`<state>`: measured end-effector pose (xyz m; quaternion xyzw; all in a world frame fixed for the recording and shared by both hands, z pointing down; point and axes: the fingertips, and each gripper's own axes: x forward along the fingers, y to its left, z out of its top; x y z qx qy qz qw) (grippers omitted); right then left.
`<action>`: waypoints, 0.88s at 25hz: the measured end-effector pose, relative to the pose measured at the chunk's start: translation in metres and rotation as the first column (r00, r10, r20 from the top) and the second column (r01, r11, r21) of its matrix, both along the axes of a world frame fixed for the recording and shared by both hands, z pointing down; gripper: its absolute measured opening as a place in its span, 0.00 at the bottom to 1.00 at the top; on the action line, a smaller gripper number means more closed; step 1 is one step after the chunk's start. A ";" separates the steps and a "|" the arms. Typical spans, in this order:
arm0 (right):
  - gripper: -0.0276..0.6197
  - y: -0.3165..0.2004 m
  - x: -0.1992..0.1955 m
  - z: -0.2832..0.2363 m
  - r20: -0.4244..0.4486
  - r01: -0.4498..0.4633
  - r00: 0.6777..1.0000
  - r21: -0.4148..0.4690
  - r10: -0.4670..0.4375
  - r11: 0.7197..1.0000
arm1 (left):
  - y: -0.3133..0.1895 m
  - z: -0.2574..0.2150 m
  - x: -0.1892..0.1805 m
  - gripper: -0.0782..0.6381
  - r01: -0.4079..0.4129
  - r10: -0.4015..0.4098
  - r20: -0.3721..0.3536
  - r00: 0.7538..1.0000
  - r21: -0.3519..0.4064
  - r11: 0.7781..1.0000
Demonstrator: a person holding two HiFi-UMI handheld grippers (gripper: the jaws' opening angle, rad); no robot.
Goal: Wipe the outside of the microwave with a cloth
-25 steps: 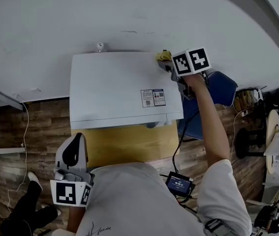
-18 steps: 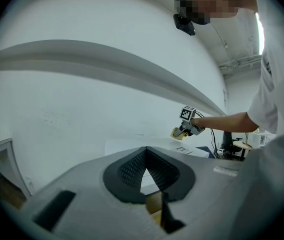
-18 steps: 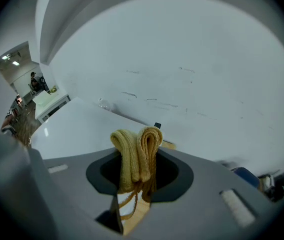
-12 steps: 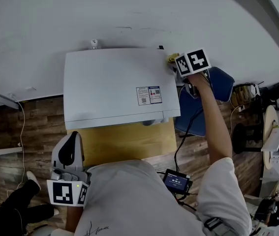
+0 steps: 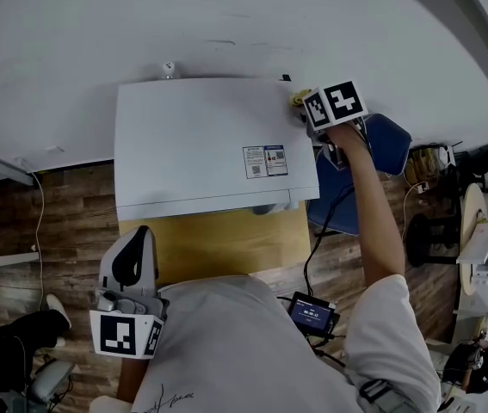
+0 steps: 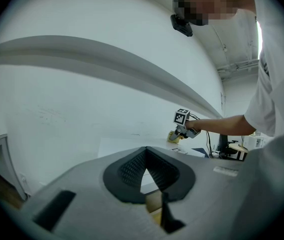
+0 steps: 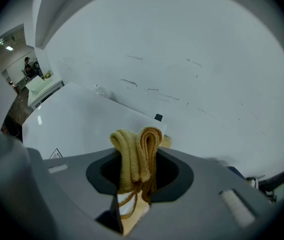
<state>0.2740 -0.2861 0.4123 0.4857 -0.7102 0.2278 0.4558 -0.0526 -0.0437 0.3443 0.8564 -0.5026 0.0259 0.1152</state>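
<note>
The white microwave [image 5: 200, 153] stands against the wall, and I look down on its top. My right gripper [image 5: 302, 110] is at its back right corner, shut on a folded yellow cloth [image 5: 296, 100] that touches that corner. In the right gripper view the cloth [image 7: 136, 151] sticks up between the jaws, with the microwave's top [image 7: 76, 129] beyond it. My left gripper [image 5: 130, 263] hangs low in front of the microwave, shut and holding nothing. The left gripper view shows the microwave [image 6: 126, 145], the right gripper [image 6: 180, 130] and the cloth [image 6: 173, 136] far off.
The microwave sits on a yellow-brown wooden stand [image 5: 218, 248]. A blue chair [image 5: 386, 149] stands to the right, close to my right arm. A small black device with a screen [image 5: 311, 315] and its cable hang at my waist. The white wall [image 5: 226, 24] is right behind.
My right gripper has carried the cloth along the microwave's back edge, rightward to the back right corner. The left gripper has hardly moved.
</note>
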 end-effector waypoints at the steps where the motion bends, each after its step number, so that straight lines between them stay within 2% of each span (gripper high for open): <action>1: 0.23 0.001 -0.003 0.000 0.004 0.001 1.000 -0.001 -0.001 1.000 | 0.001 -0.001 0.000 0.11 -0.004 0.004 0.000 1.000 0.001 1.000; 22: 0.23 0.004 -0.085 0.001 0.062 0.111 0.992 -0.016 -0.110 0.994 | 0.013 -0.004 -0.011 0.11 0.003 -0.002 -0.013 1.000 0.019 1.000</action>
